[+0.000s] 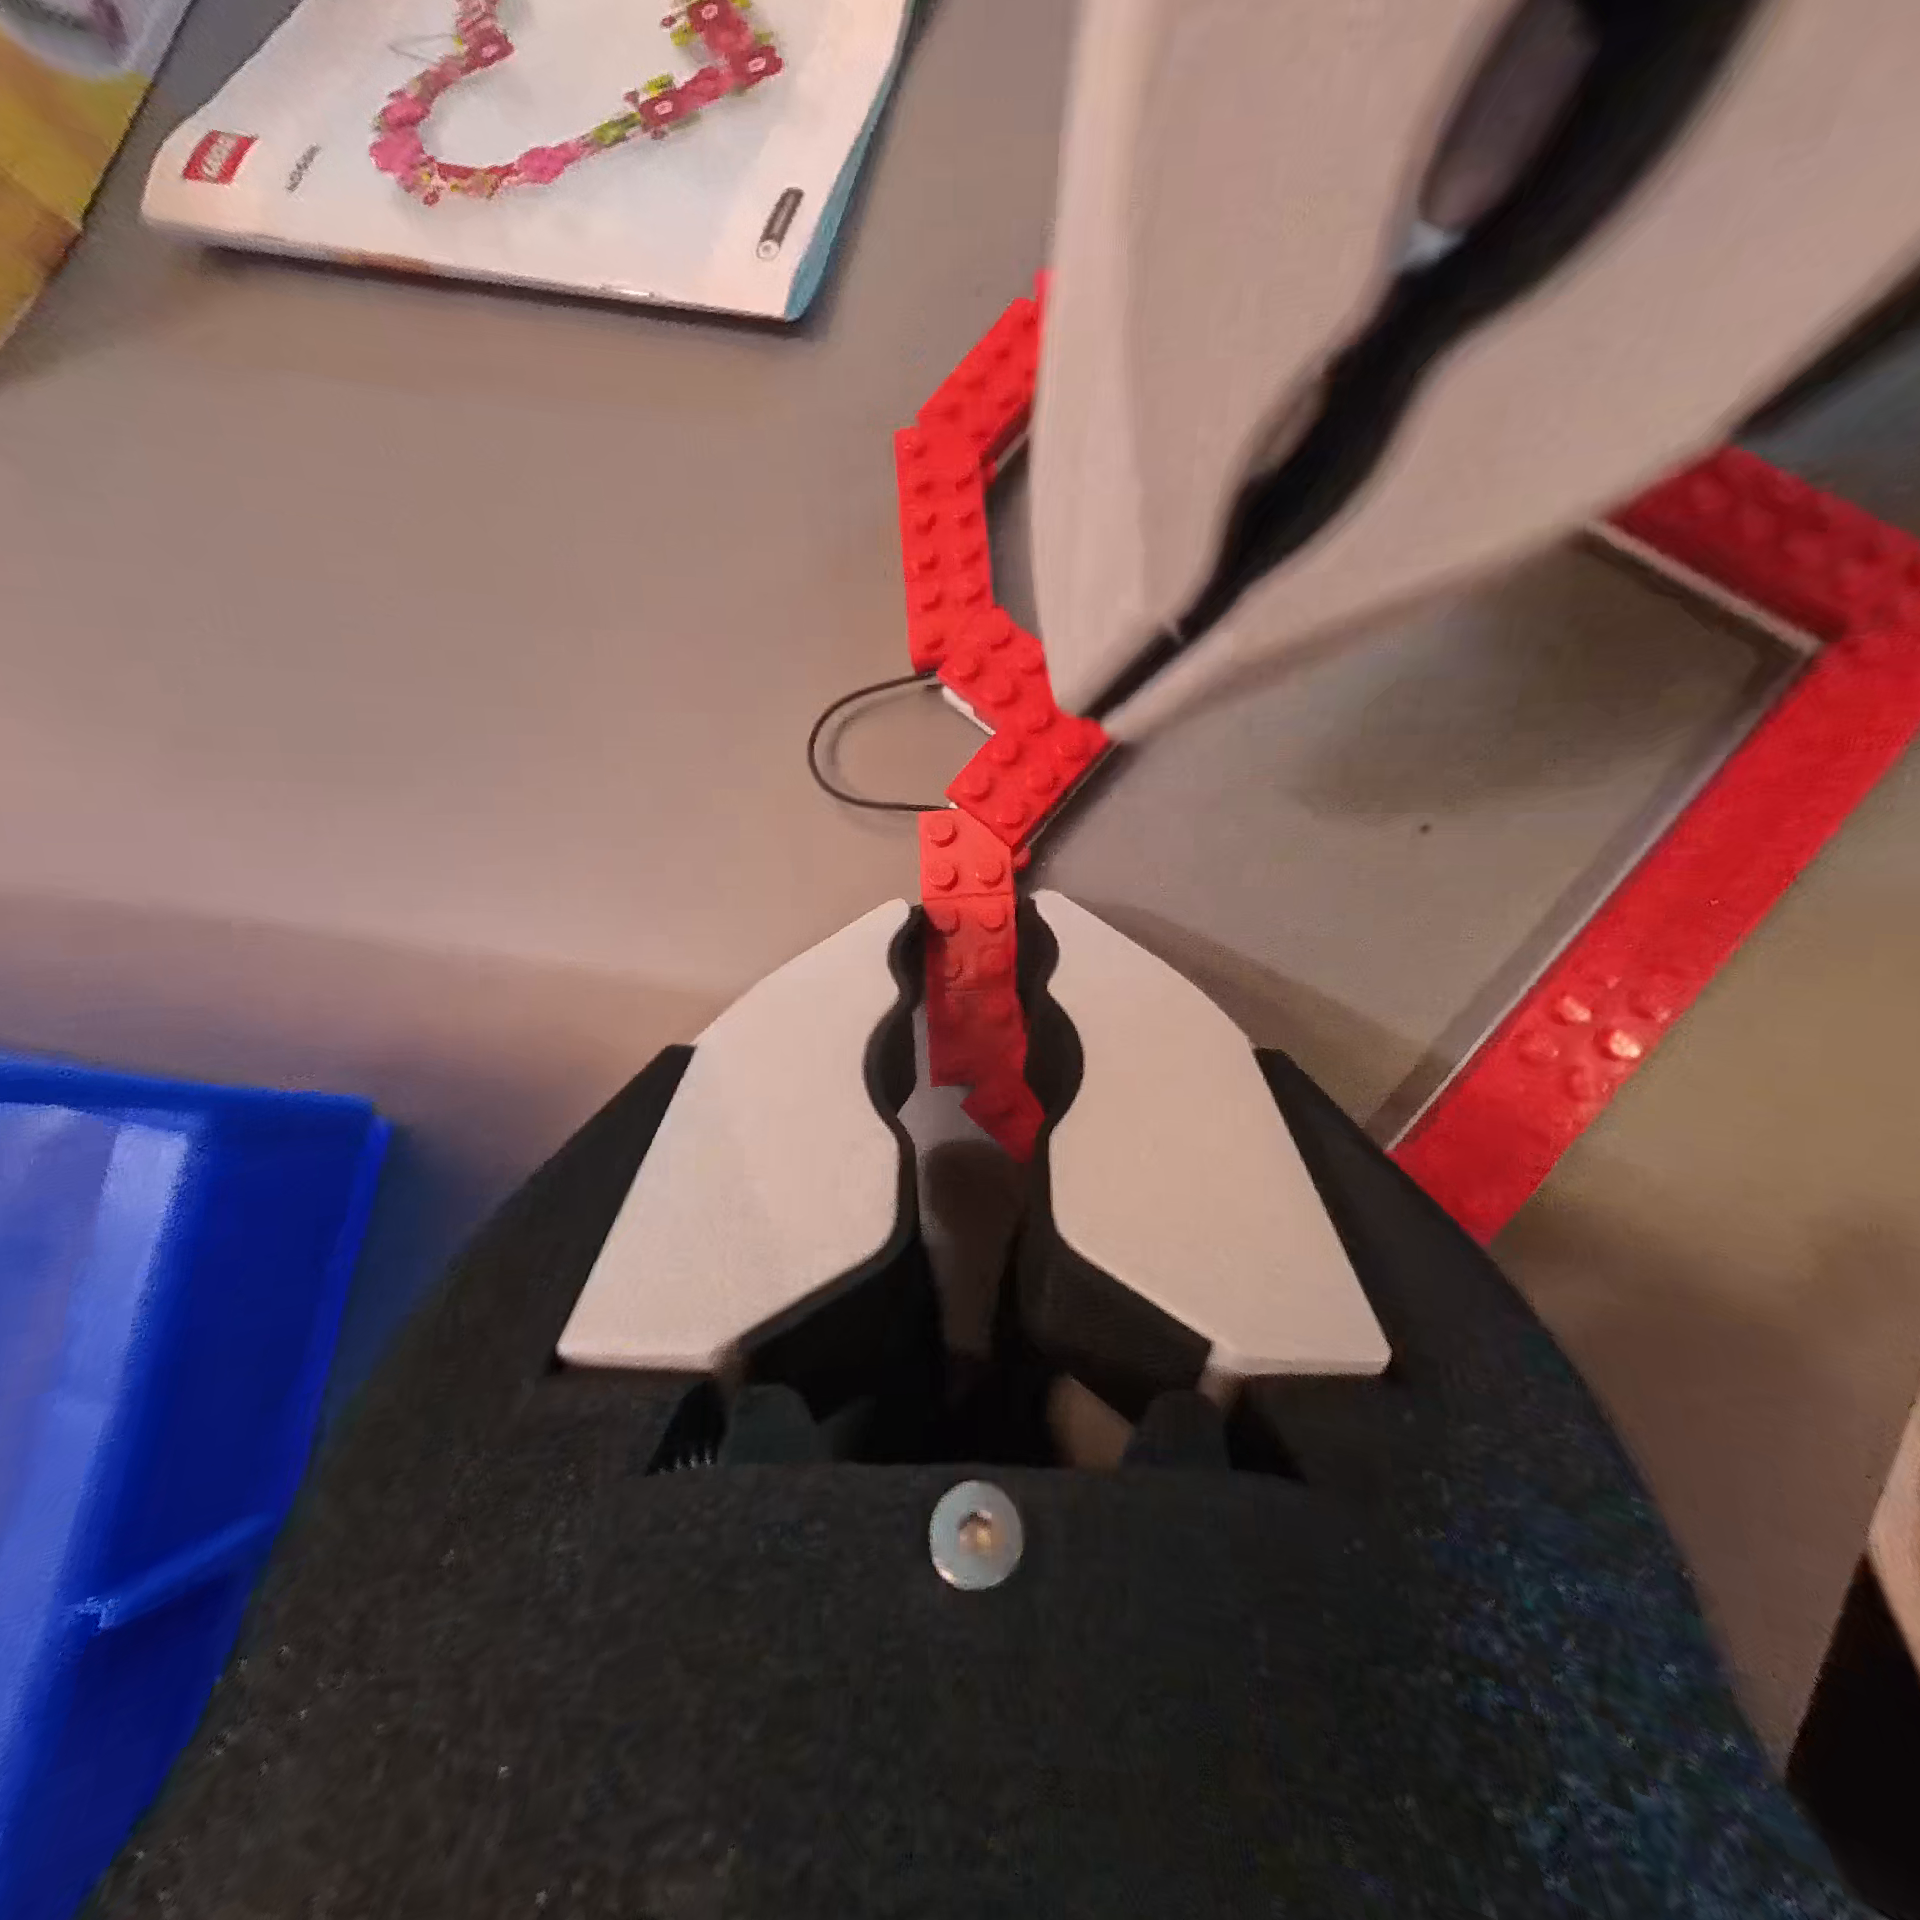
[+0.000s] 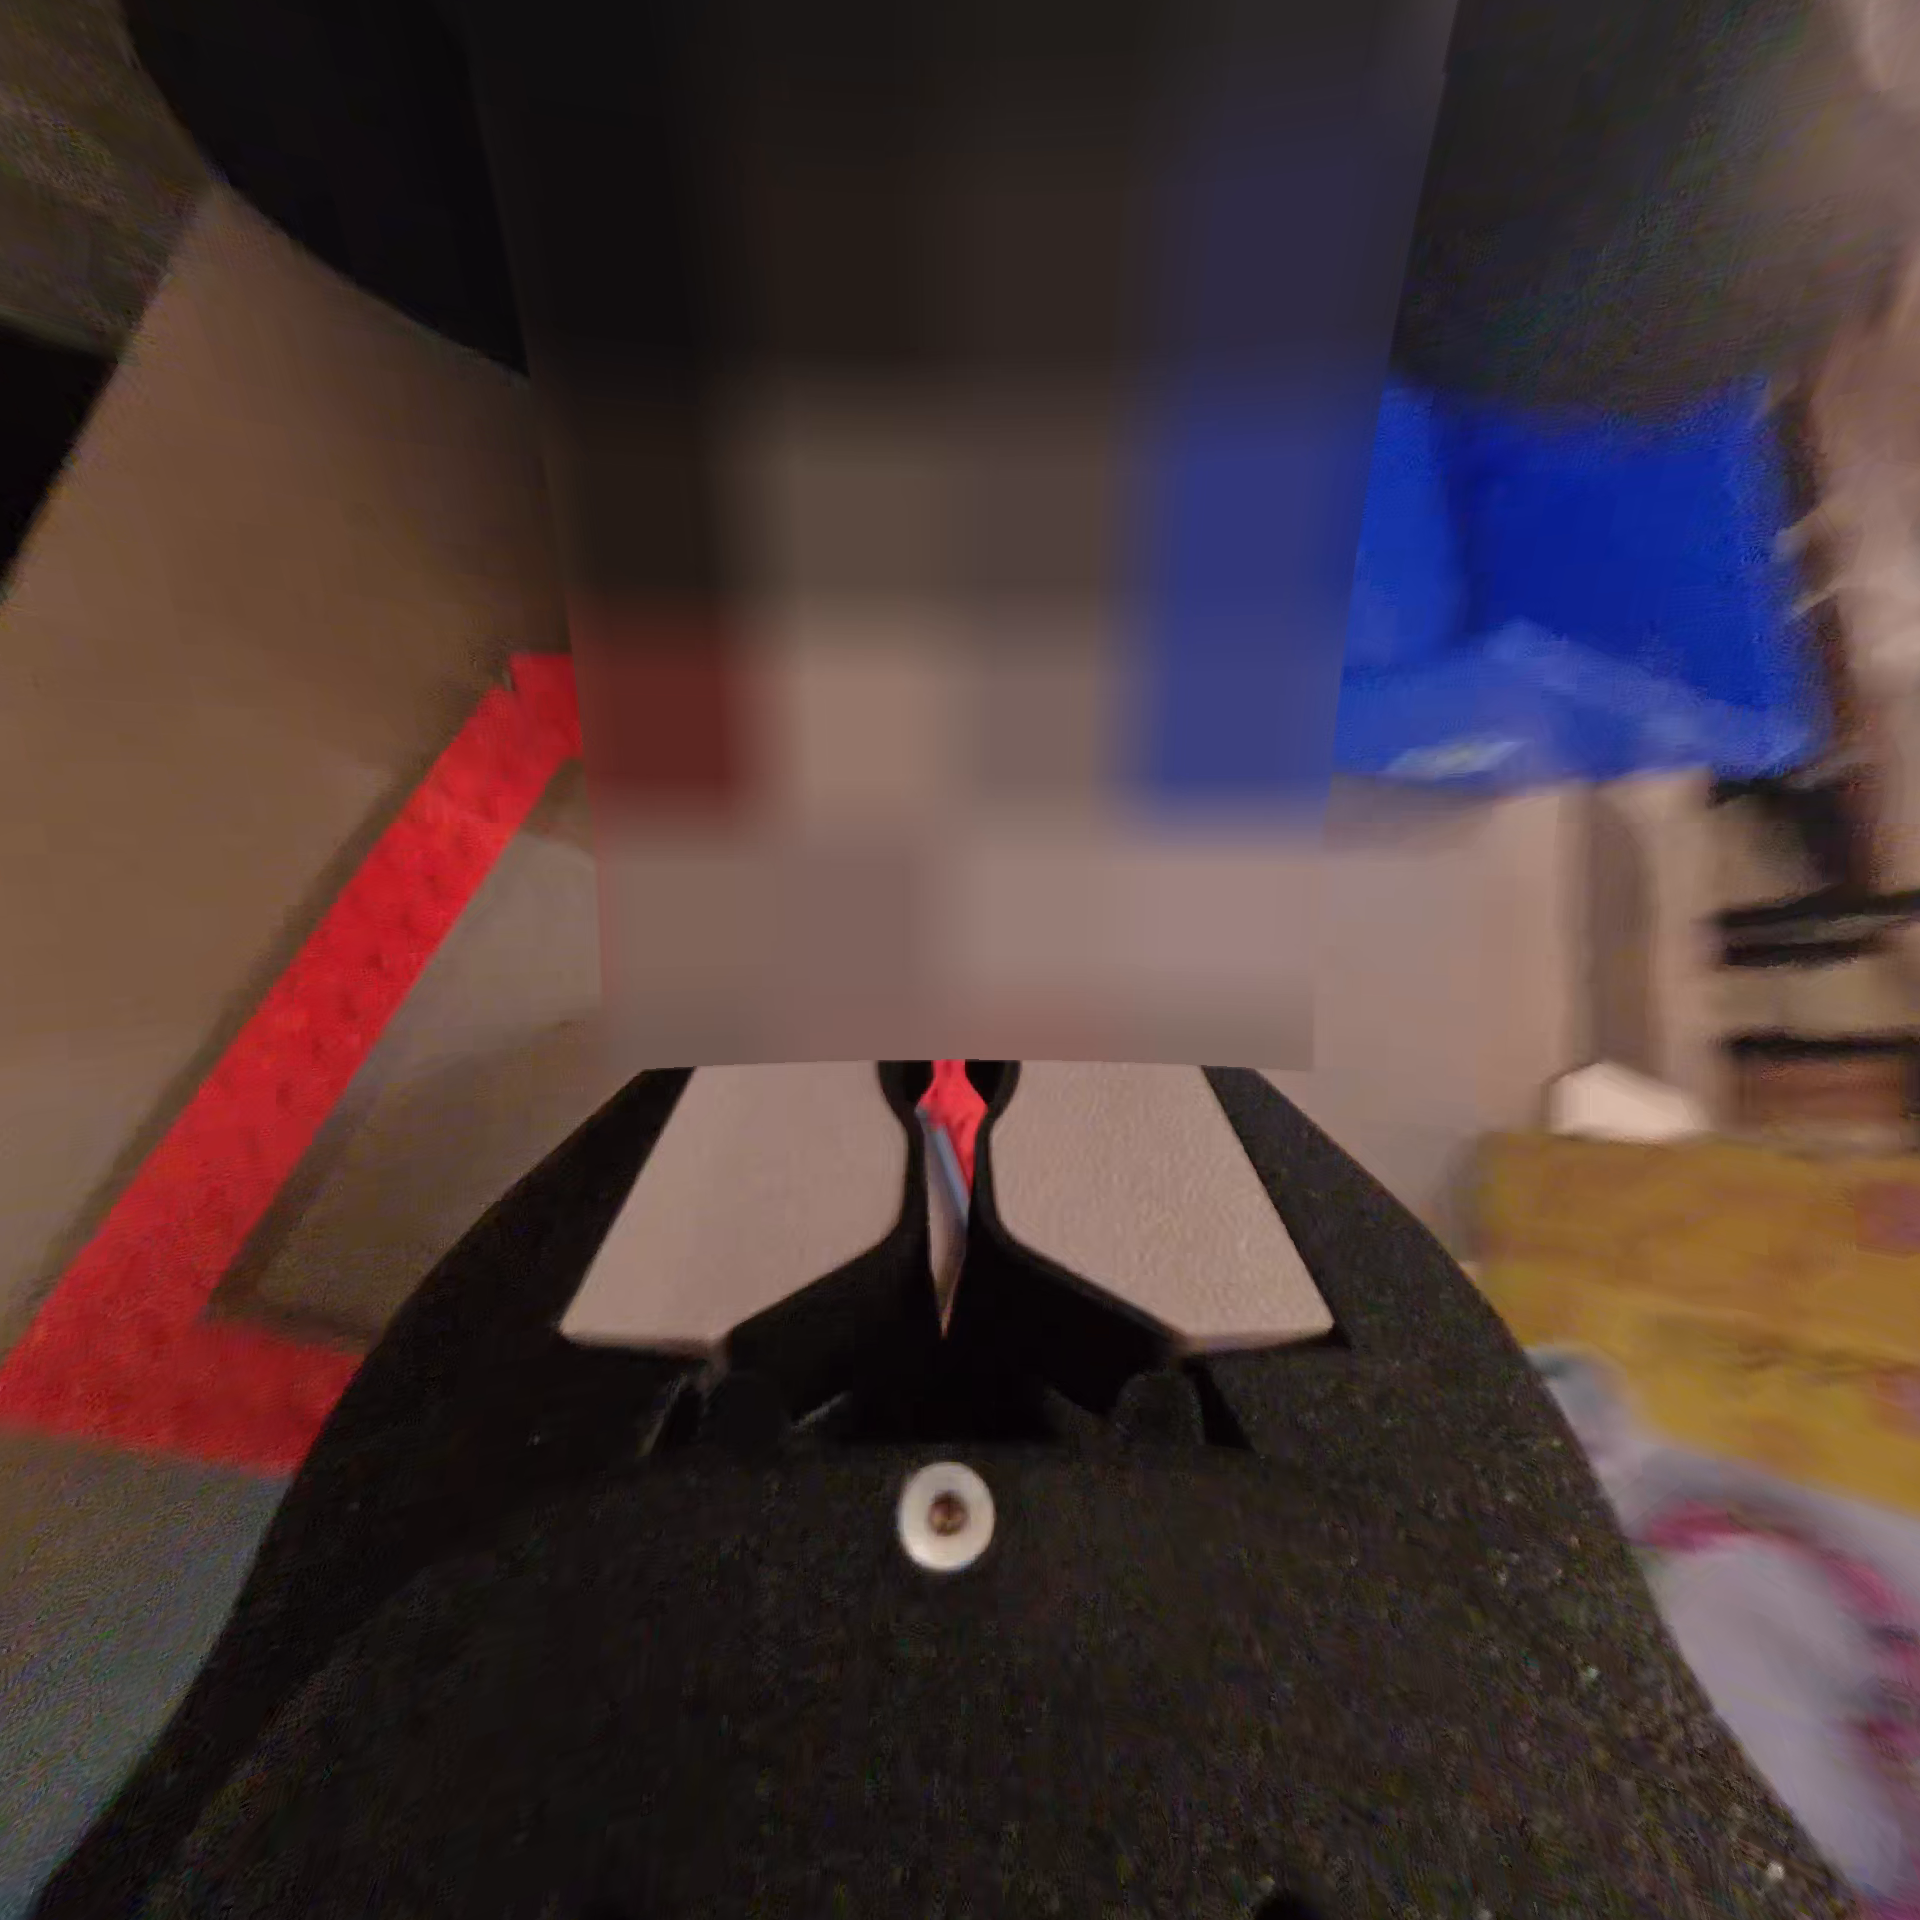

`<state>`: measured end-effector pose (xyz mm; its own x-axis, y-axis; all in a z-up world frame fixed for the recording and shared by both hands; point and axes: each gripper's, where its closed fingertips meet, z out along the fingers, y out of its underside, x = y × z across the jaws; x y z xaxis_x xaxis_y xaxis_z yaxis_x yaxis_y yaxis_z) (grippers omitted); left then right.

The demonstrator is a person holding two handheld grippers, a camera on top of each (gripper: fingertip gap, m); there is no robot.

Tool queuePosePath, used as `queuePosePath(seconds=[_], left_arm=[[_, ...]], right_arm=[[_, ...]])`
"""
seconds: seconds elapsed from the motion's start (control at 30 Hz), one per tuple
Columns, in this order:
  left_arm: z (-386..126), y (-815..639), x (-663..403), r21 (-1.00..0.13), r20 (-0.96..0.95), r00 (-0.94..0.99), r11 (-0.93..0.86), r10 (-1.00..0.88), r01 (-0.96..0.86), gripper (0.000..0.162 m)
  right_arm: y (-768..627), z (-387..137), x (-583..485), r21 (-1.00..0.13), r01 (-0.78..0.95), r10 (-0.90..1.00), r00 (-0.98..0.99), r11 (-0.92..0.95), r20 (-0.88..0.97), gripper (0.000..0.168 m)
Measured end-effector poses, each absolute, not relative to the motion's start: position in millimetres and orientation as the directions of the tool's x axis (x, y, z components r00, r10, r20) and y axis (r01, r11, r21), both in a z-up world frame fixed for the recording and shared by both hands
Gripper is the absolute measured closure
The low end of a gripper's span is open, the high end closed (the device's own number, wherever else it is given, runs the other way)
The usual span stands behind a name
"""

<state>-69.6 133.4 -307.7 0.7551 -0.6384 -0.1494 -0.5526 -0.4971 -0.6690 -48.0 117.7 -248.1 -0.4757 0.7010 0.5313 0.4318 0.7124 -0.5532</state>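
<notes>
Left tongs [image 1: 971,914] clamp my red brick chain [image 1: 971,665] at centre frame; right tongs [image 1: 1091,717] pinch its far stretch, upper right. Booklet [image 1: 520,156] upper left, blue bin [image 1: 156,1299] lower left on table [image 1: 416,571].

looking forward along the right gripper [image 2: 948,1101], grey fingers [image 2: 769,1195] drawn close together on a thin red brick piece [image 2: 948,1091] showing in the narrow gap, with a sliver of something grey just under it. fingertips hiding behind a mosaic patch. lying on the grey table [image 2: 239,644], a red studded brick frame [image 2: 343,997] running diagonally toward the left edge and turning a corner at the lower left. sitting farther off at the right, a blue bin [image 2: 1579,582], blurred. showing yellow paper [image 2: 1683,1299] toward the right edge, and below it something pale with pink marks [image 2: 1787,1621], too smeared to tell.
</notes>
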Motion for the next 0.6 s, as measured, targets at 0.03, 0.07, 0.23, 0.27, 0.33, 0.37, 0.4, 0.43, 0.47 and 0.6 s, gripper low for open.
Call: queuePosePath(seconds=[0.03, 0.07, 0.23, 0.27, 0.33, 0.37, 0.4, 0.43, 0.47, 0.6], left_arm=[[-308, 133, -69, -0.667, -0.155, 0.751, -0.493, -0.641, -0.558, 0.145], [-308, 133, -69, -0.667, -0.156, 0.751, -0.492, -0.641, -0.559, 0.145], [-308, 133, -69, -0.671, -0.123, 0.761, -0.511, -0.637, -0.537, 0.145], [-308, 134, -70, -0.671, -0.124, 0.761, -0.512, -0.636, -0.537, 0.145], [-308, 134, -70, -0.672, -0.125, 0.761, -0.510, -0.636, -0.537, 0.145], [-308, 133, -70, -0.672, -0.124, 0.761, -0.511, -0.637, -0.537, 0.145], [-308, 133, -69, -0.672, -0.125, 0.760, -0.509, -0.637, -0.538, 0.145], [-308, 133, -70, -0.672, -0.127, 0.759, -0.508, -0.638, -0.539, 0.145], [-308, 133, -70, -0.672, -0.129, 0.760, -0.507, -0.637, -0.539, 0.145], [-308, 134, -70, -0.676, -0.136, 0.763, -0.504, -0.632, -0.538, 0.144]], right_arm=[[124, -256, -42, -0.589, 0.517, 0.780, -0.482, 0.621, 0.399, 0.168], [127, -263, -38, -0.603, 0.580, 0.828, -0.479, 0.548, 0.291, 0.168], [135, -280, -49, -0.581, 0.752, 0.937, -0.346, 0.311, 0.053, 0.136], [135, -286, -50, -0.548, 0.776, 0.938, -0.342, 0.312, 0.049, 0.136], [138, -301, -51, -0.481, 0.821, 0.945, -0.322, 0.308, 0.055, 0.136], [139, -307, -51, -0.460, 0.833, 0.946, -0.322, 0.307, 0.048, 0.136], [137, -306, -57, -0.492, 0.822, 0.949, -0.315, 0.287, 0.028, 0.144], [137, -305, -60, -0.507, 0.819, 0.954, -0.300, 0.267, 0.017, 0.150], [138, -307, -60, -0.498, 0.825, 0.952, -0.305, 0.267, 0.006, 0.150], [139, -305, -62, -0.563, 0.758, 0.930, -0.363, 0.330, 0.056, 0.152]])
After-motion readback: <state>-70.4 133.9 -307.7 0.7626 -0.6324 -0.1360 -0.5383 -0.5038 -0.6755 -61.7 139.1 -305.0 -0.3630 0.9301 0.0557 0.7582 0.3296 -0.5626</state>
